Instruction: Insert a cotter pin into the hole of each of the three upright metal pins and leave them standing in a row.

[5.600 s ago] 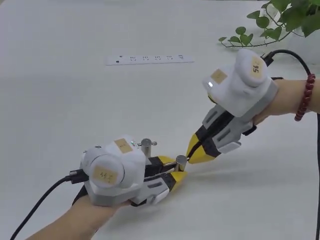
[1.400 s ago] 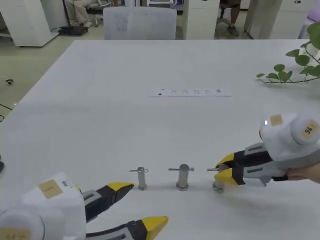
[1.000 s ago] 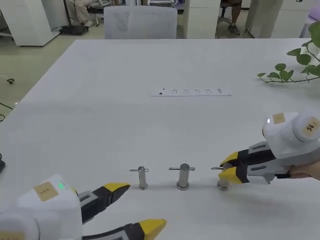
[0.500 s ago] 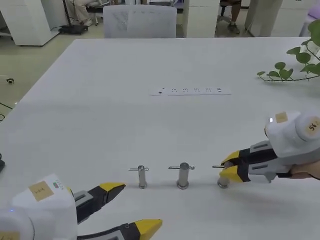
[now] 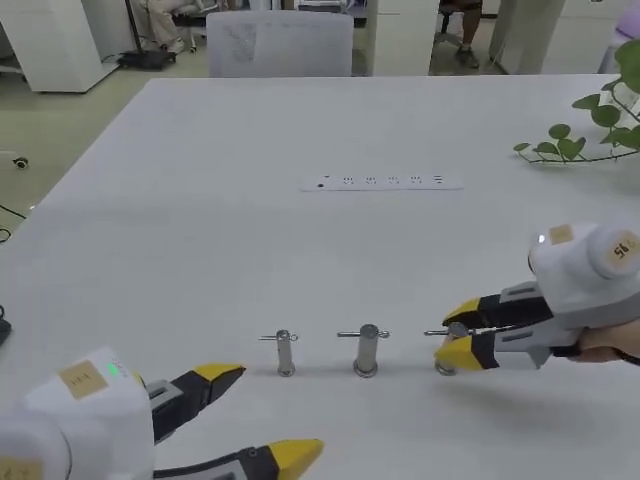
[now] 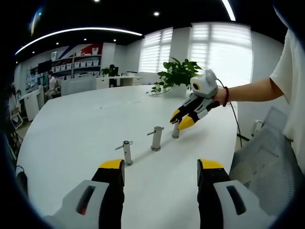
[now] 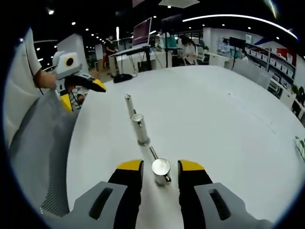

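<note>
Across the white worktop (image 5: pixel 330 250), three metal pins (image 5: pixel 366 350) stand in a row, each with a cotter pin (image 5: pixel 347 336) through it. My right tongs (image 5: pixel 452 337) straddle the end pin (image 7: pixel 161 171), slightly parted, probably guarding it from tipping. My left tongs (image 5: pixel 265 412) hover wide open, empty.

A large white table (image 5: pixel 200 200) stands in an open office. Blinds (image 6: pixel 219 52) cover the bright windows, and a green plant (image 6: pixel 177 75) sits on the table's far end.

Upper half of rightmost pin (image 5: pixel 441 368) behind the right claw (image 5: pixel 449 336) in head view.
</note>
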A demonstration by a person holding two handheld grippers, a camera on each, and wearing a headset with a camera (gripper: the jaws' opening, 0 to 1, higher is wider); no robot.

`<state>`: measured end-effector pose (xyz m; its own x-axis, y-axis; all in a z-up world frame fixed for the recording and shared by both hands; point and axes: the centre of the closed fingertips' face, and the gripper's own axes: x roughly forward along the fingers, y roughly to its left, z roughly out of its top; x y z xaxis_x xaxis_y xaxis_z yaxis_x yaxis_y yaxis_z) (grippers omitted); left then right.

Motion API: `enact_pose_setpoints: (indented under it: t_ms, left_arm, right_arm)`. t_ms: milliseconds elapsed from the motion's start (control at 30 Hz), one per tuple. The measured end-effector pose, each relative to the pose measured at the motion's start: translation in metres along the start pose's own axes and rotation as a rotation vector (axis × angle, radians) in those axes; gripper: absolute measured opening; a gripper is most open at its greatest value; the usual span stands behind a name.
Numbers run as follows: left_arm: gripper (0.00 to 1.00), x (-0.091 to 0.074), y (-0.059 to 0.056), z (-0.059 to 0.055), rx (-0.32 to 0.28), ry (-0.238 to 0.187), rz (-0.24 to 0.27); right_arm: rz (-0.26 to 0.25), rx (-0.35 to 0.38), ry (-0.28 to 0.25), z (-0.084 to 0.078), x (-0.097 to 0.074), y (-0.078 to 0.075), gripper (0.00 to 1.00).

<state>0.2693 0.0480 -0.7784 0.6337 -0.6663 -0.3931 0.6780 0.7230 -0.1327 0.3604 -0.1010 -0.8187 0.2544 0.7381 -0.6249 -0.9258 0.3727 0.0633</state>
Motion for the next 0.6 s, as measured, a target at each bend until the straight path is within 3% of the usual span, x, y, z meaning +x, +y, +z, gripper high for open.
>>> enact_pose_setpoints:
  t_ms: [300,600]
  left_arm:
    - [0.68,-0.004,0.004,0.004,-0.008,-0.005,0.007]
    - [0.74,-0.015,0.005,0.006,0.004,0.002,0.005]
  right_arm:
    - [-0.037,0.078,-0.064,0.020,-0.018,0.012,0.57]
    - [-0.081,0.130,-0.098,0.031,-0.039,0.035,0.66]
